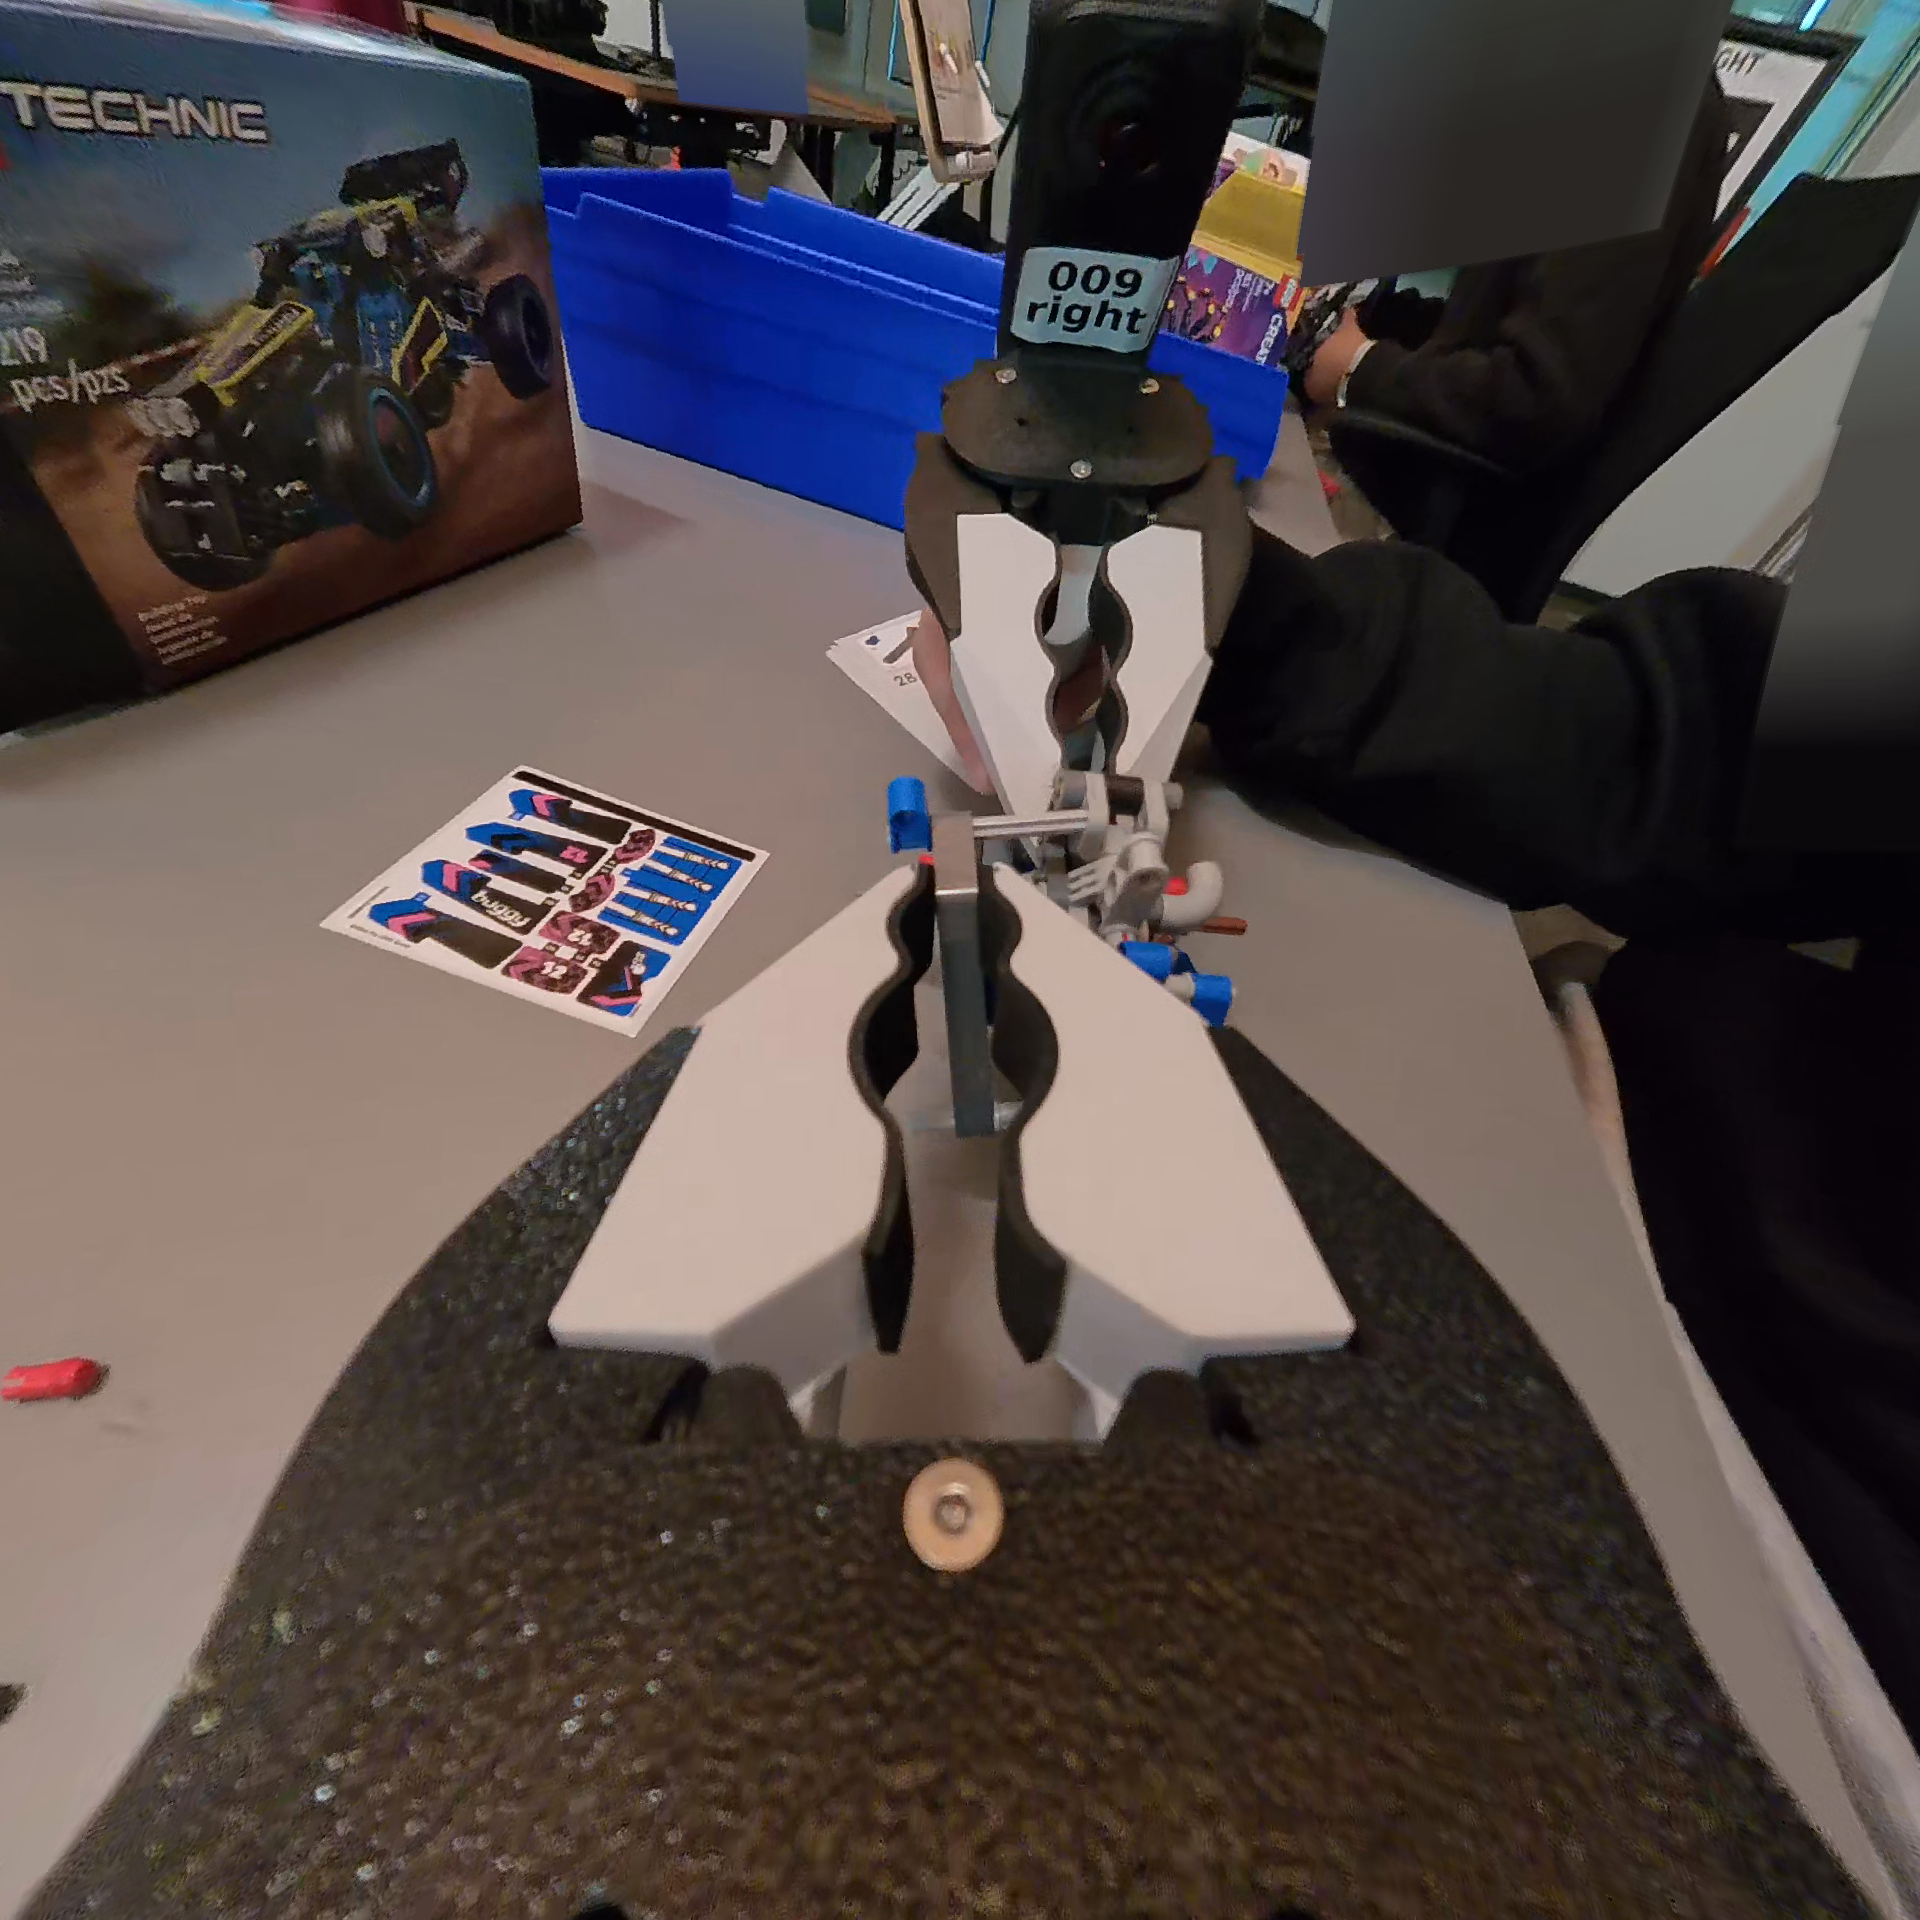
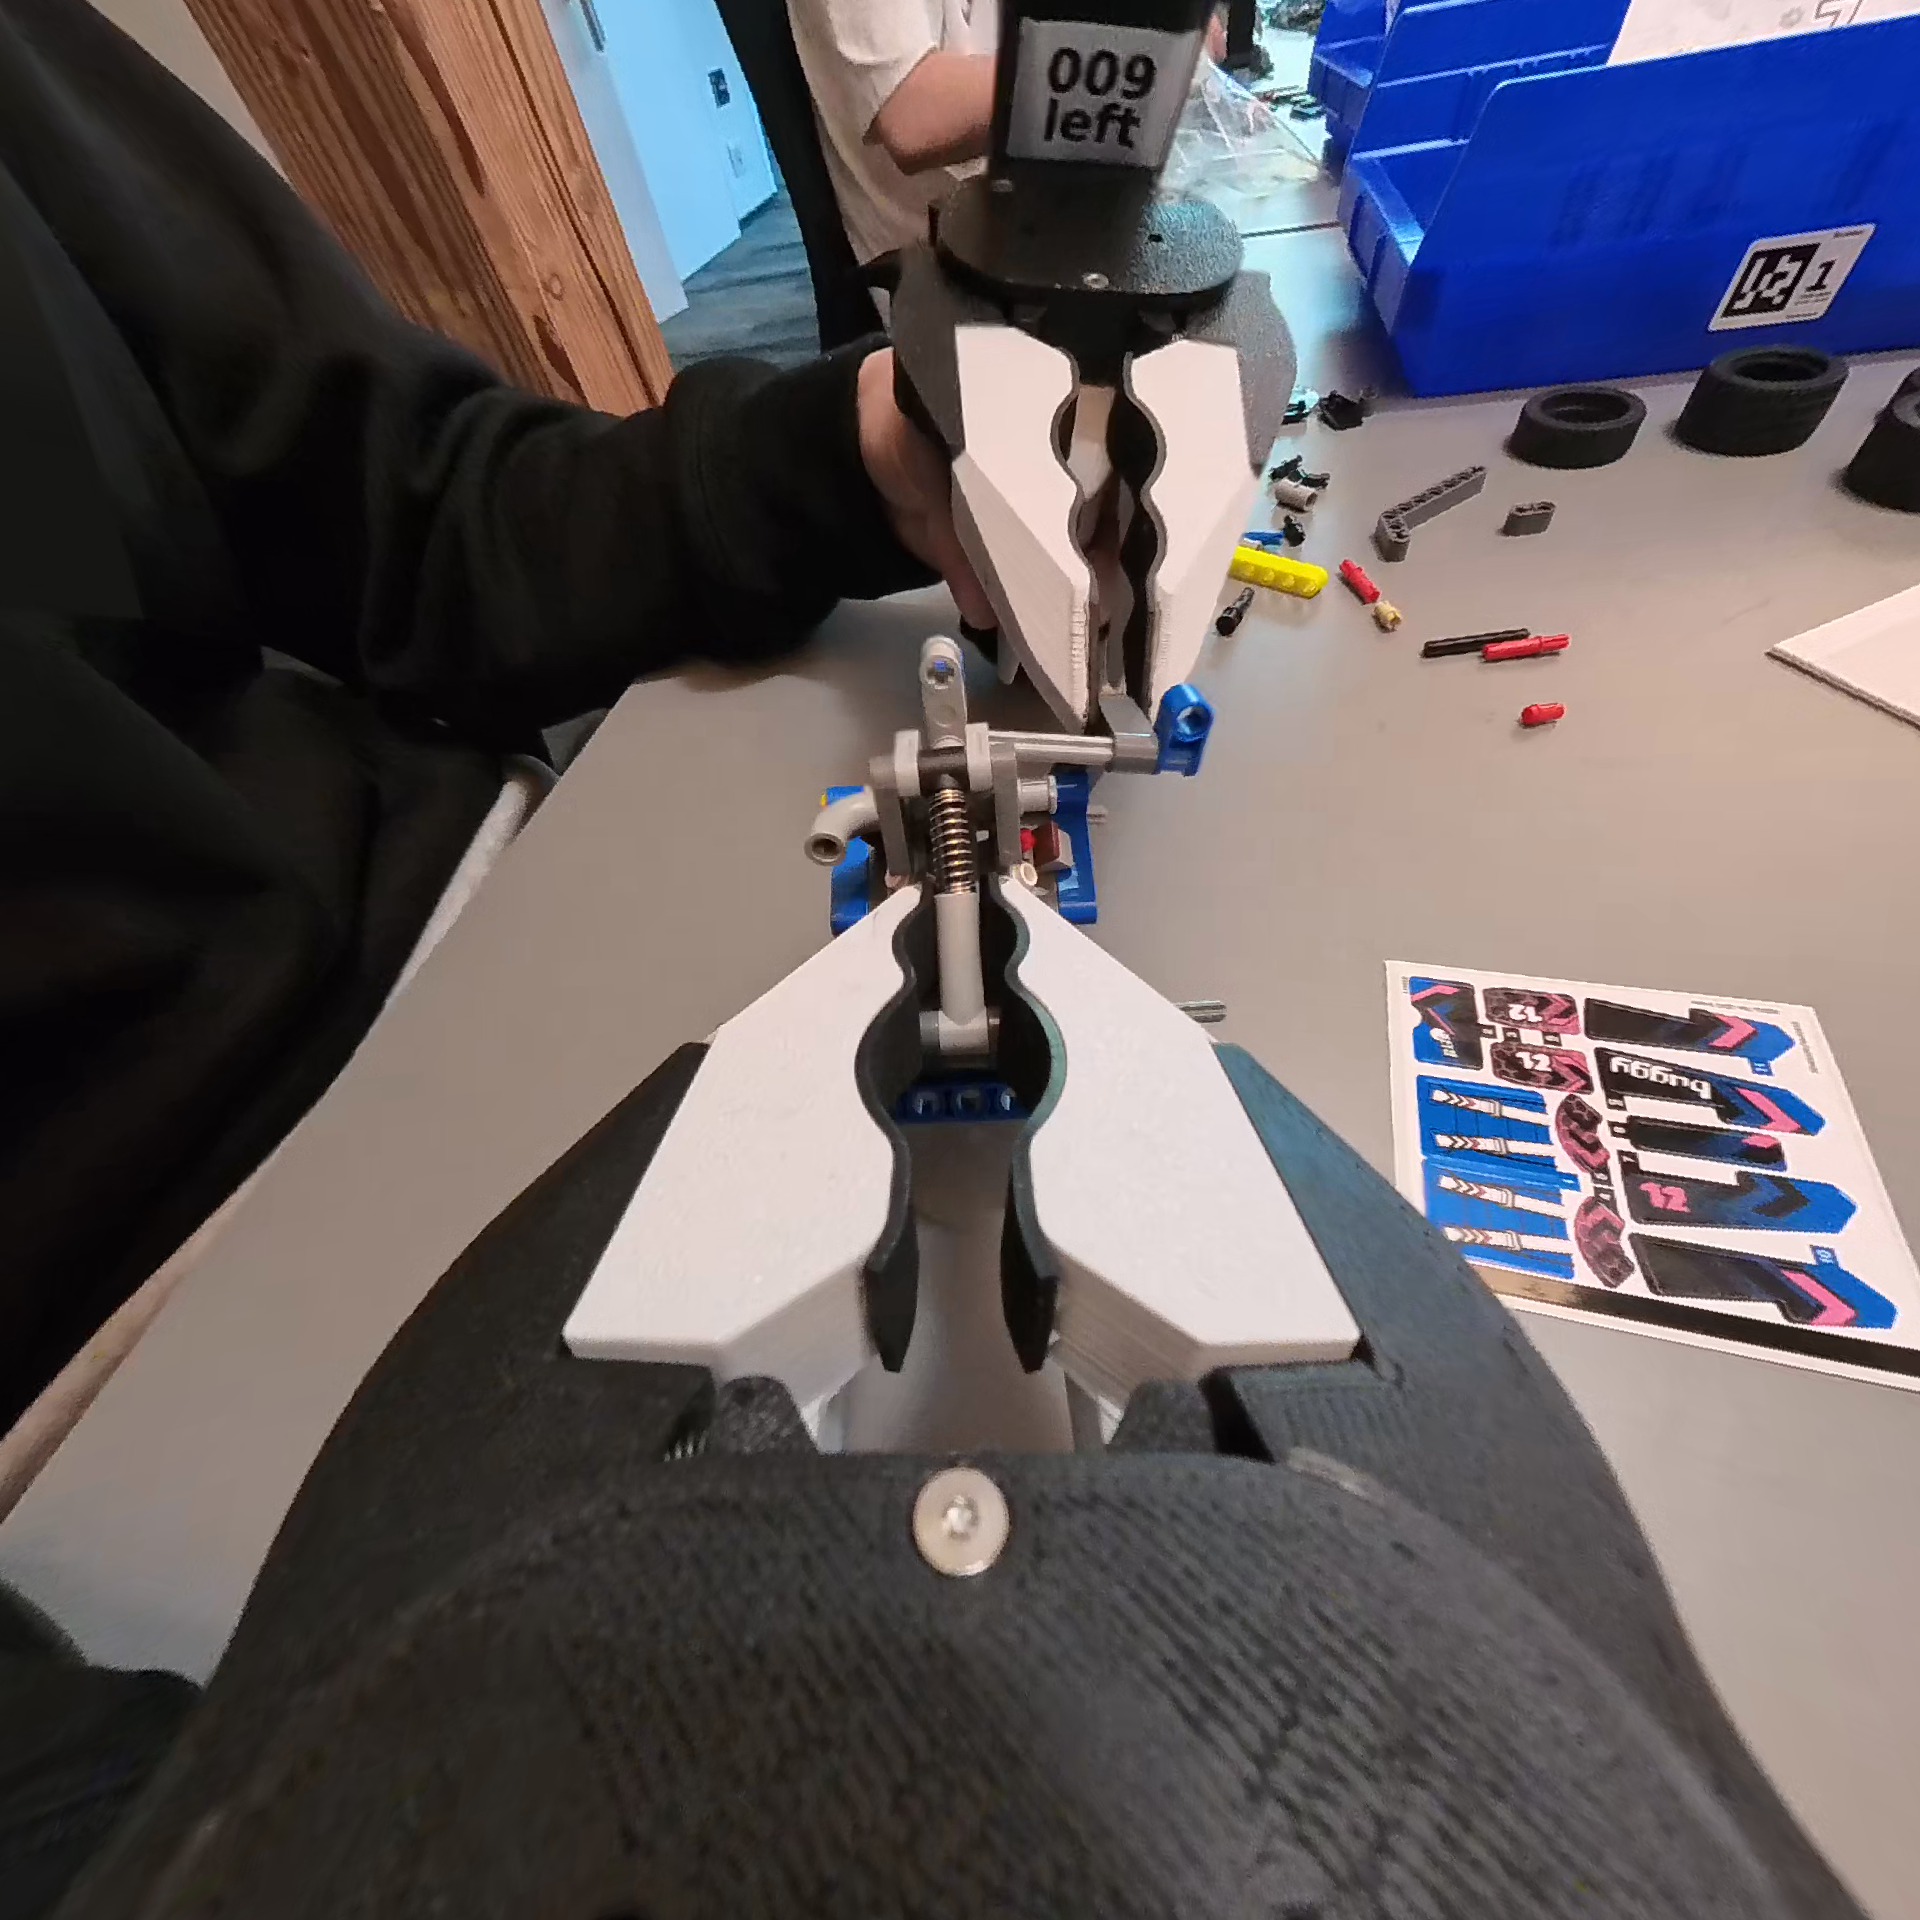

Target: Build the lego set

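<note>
At table edge, the light, stiff but joint-fragile lego assembly (image 2: 961,821) is clamped by right gripper (image 2: 961,904) on its shock strut, left gripper (image 1: 951,883) pinching the grey beam (image 1: 961,997); rigid beams are judged best hold.

The left gripper (image 1: 956,883) and right gripper (image 2: 961,894) face each other tip to tip, jaws nearly closed, held by black-sleeved arms.
</note>
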A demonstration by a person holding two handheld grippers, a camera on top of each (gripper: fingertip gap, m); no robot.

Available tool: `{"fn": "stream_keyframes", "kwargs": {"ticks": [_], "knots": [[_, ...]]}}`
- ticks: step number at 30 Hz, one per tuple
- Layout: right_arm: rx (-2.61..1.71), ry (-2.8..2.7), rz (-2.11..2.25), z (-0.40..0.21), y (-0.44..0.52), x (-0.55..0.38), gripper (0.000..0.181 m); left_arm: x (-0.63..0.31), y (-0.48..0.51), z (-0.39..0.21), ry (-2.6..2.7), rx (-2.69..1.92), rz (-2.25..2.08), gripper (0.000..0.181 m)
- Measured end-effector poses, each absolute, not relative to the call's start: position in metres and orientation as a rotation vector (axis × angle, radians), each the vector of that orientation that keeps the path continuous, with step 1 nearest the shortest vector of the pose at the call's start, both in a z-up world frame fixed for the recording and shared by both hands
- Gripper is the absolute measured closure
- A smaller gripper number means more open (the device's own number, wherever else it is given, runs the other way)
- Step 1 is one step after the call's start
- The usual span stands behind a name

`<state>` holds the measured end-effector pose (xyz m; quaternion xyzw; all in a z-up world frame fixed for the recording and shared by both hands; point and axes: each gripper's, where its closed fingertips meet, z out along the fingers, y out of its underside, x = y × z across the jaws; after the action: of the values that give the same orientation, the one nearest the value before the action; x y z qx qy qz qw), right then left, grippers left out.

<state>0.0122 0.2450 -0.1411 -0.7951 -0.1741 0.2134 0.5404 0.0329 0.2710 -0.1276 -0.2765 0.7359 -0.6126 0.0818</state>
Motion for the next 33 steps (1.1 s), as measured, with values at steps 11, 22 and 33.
{"fn": "stream_keyframes", "kwargs": {"ticks": [11, 22, 33], "knots": [[-1.869, -0.339, 0.606, -0.1359, 0.2461, 0.0111, 0.175, 0.0348, 0.2724, -0.1227, 2.168, -0.804, -1.813, 0.176], [-1.85, -0.249, 0.733, -0.1322, 0.2477, 0.0086, 0.175, 0.034, 0.2745, -0.1259, 2.19, -1.028, -1.983, 0.176], [-1.838, -0.271, 0.7, -0.1305, 0.2486, 0.0076, 0.175, 0.0334, 0.2756, -0.1212, 2.165, -0.933, -1.956, 0.176]]}}
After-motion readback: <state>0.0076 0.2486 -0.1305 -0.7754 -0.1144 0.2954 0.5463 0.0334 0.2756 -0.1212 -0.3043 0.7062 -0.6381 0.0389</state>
